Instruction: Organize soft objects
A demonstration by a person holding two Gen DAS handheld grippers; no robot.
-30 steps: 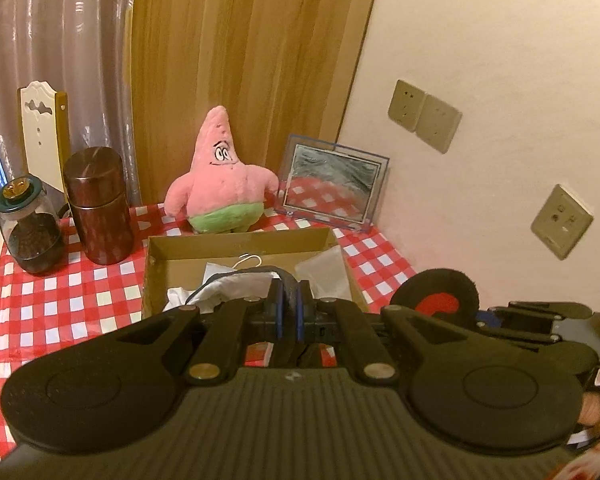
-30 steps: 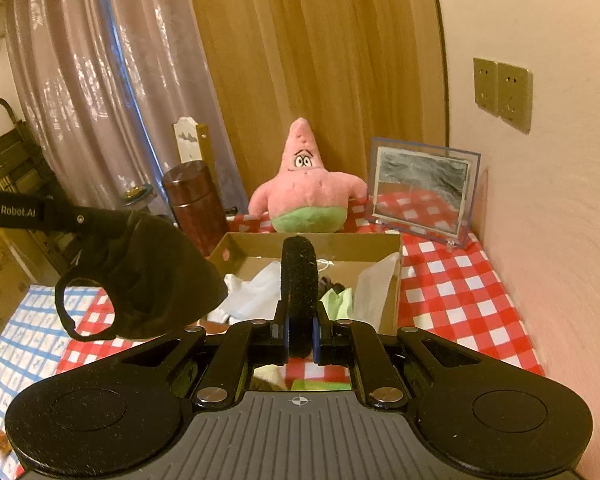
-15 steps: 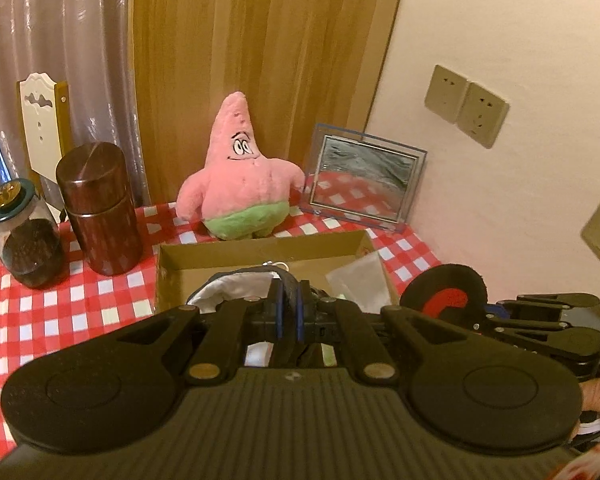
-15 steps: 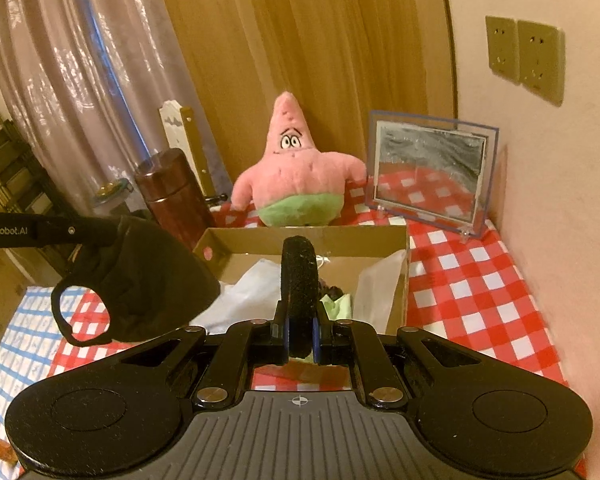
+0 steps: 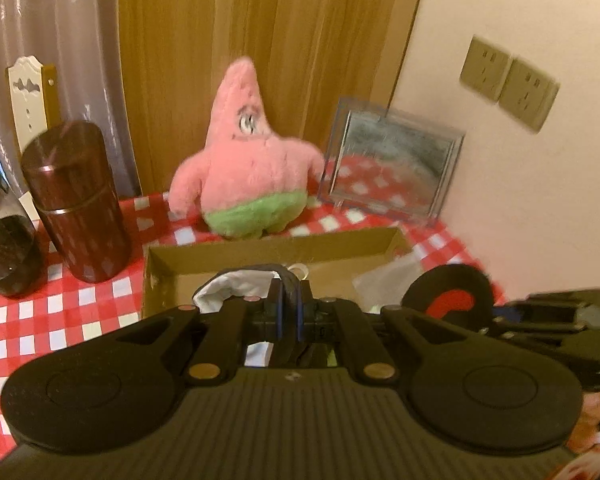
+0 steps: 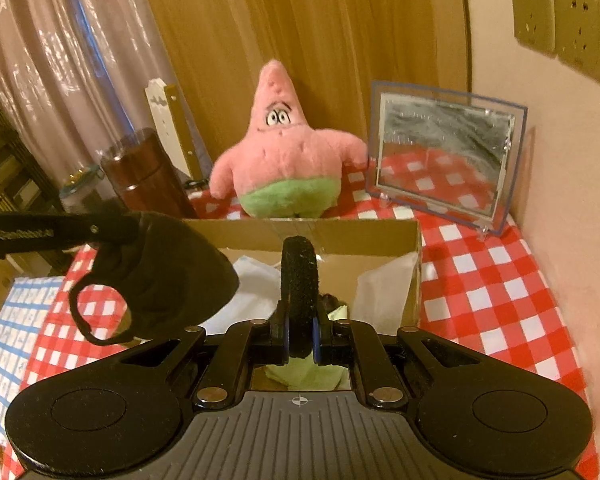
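Observation:
My left gripper (image 5: 288, 304) is shut on a black face mask (image 5: 236, 284) whose white lining shows just past the pads. From the right wrist view, the mask (image 6: 168, 276) hangs under the left gripper (image 6: 128, 228) over the box's left corner. Edge-on between the pads of my right gripper (image 6: 300, 336) is a round black fuzzy disc (image 6: 299, 276), and the gripper is shut on it. The disc (image 5: 448, 296) shows a red mark in the left wrist view. Both hang just before an open cardboard box (image 6: 300, 232) that holds white and green soft items.
A pink starfish plush (image 6: 288, 164) sits behind the box on the red checked tablecloth (image 6: 480, 280). A framed mirror (image 6: 440, 156) leans on the wall at right. A brown canister (image 5: 76, 204) and a glass jar (image 5: 4, 248) stand at left.
Both grippers have moved forward and lower toward the box, so the box and plush look nearer. The mask and the disc stay gripped.

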